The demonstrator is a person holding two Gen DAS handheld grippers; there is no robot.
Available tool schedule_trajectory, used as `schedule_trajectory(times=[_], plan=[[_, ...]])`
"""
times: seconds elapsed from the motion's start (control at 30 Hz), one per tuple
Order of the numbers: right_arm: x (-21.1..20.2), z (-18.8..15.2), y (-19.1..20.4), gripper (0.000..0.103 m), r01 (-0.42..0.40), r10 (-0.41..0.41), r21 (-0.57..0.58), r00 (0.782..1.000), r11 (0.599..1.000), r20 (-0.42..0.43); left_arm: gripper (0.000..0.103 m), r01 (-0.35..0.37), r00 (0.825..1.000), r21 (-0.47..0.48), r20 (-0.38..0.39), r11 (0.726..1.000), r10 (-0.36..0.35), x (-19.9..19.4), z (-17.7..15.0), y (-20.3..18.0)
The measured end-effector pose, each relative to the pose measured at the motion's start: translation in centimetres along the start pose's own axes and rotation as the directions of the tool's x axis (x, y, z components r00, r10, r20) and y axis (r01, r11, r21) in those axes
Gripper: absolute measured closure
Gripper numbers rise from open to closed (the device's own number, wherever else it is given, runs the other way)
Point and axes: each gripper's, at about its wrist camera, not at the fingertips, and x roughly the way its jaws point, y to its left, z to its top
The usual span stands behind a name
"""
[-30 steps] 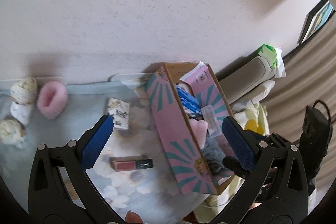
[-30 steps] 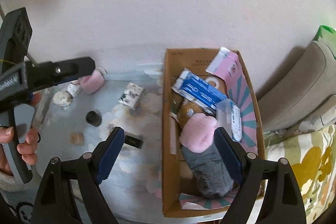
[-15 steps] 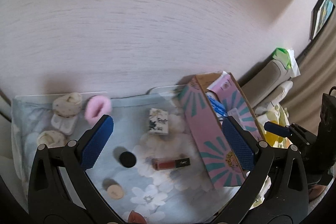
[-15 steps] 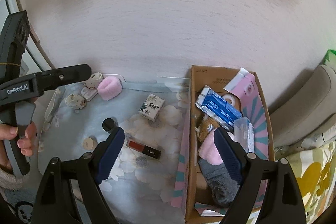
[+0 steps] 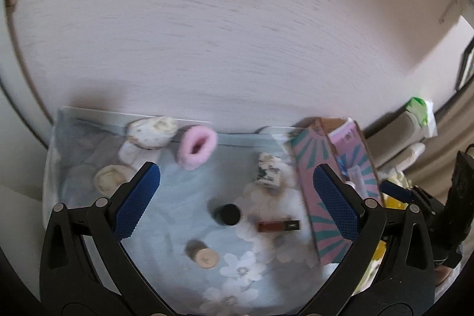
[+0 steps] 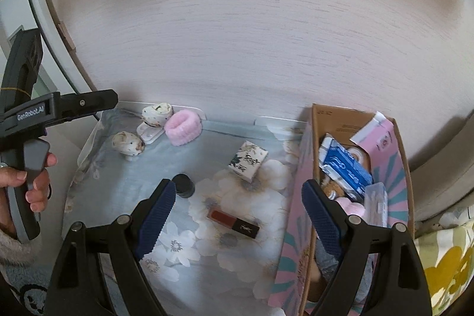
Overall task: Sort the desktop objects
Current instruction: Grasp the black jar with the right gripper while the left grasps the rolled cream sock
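Both grippers hang above the counter with nothing between their fingers. The left gripper [image 5: 237, 196] stands wide apart, its blue pads framing the middle of the flower-printed pale blue cloth [image 5: 166, 215] that covers the counter. The right gripper [image 6: 235, 213] is likewise spread wide, one finger over the cloth and the other over the box rim.

Along the right edge of the counter stands a long cardboard box with a pink and teal sunburst print [image 6: 291, 253], open at the top. Inside it lie a blue and white foil packet [image 6: 345, 165], a clear plastic case [image 6: 374, 203], something pink and fluffy [image 6: 352, 208] and a grey fuzzy item [image 6: 326, 262] toward the near end.

On the cloth, just beside the box's left wall, a dark red lip-colour tube with a black cap [image 6: 234, 222] lies flat. Toward the back edge from it sits a small white box with a dark floral pattern [image 6: 248, 160], tilted. To their left stands a small black round jar [image 6: 183, 185], and nearer the front edge a small beige round cap [image 5: 204, 256].

At the back left corner are a fluffy pink ring-shaped scrunchie [image 6: 183, 128] and two cream speckled rolled bundles [image 6: 128, 142], one resting on a white flat holder [image 6: 149, 134]. In the right wrist view a bare hand [image 6: 29, 182] grips the left tool's handle.
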Motion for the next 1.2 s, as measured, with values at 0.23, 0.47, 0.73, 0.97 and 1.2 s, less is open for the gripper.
schedule_trajectory(times=[0.23,0.47,0.73,0.97,1.2], plan=[[1.1,-0.1,0.7,0.018,-0.030,0.030,0.005,0.999,1.000,-0.025,0.000,-0.046,0.999,-0.043,0.002,0.998,0.046,-0.3,-0.3,3.1],[2.0,-0.3,1.3,0.018,-0.040,0.040,-0.005,0.998,0.999,-0.048,0.000,-0.077,0.997,-0.065,-0.007,0.995,0.076,-0.1,-0.6,5.2],[2.6,-0.5,1.4,0.018,-0.047,0.047,0.002,0.997,0.999,-0.062,0.000,-0.120,0.993,-0.036,-0.005,0.992,0.120,0.3,-1.0,5.8],[3.4,-0.6,1.8,0.018,-0.050,0.050,0.002,0.996,0.999,-0.077,0.001,-0.126,0.992,-0.039,-0.009,0.991,0.126,0.2,-1.4,7.2],[2.9,-1.4,2.3,0.018,-0.113,0.113,0.000,0.994,0.994,-0.003,0.001,-0.169,0.986,0.009,0.013,0.986,0.169,-0.6,-2.8,8.7]])
